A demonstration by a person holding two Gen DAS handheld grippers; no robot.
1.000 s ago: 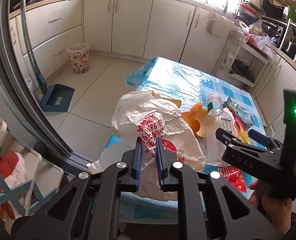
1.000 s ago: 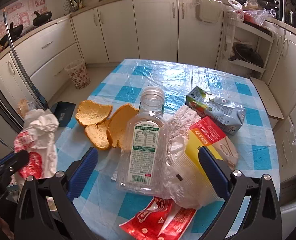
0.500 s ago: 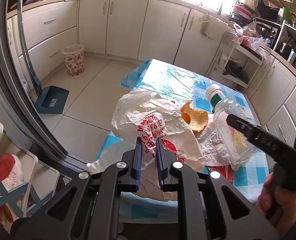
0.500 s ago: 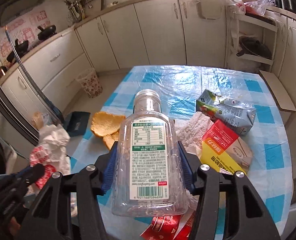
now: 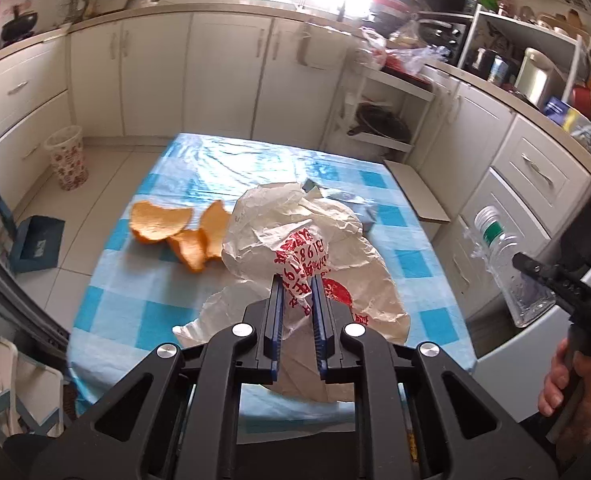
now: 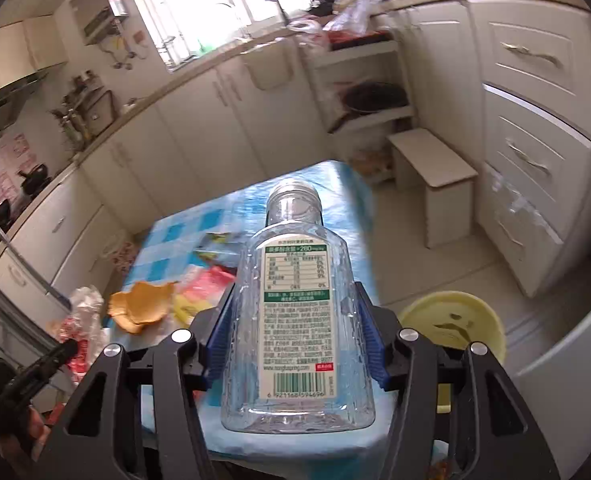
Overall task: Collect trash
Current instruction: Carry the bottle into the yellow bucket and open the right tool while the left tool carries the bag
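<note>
The left tool [image 5: 297,300] pinches one white bag [image 5: 335,248]. The right tool [image 6: 297,336], half spread, squeezes one clear bottle [image 6: 297,320]. Three orange peels [image 5: 179,232] lie on the table [image 5: 107,304].

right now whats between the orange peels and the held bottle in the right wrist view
Right wrist view: red and yellow wrappers lie on the checked cloth between the orange peels and the clear bottle.

A clear plastic bottle [image 6: 297,312], uncapped and white-labelled, is clamped mid-body. A crumpled white bag [image 5: 307,248] with red print is pinched above the table.
</note>
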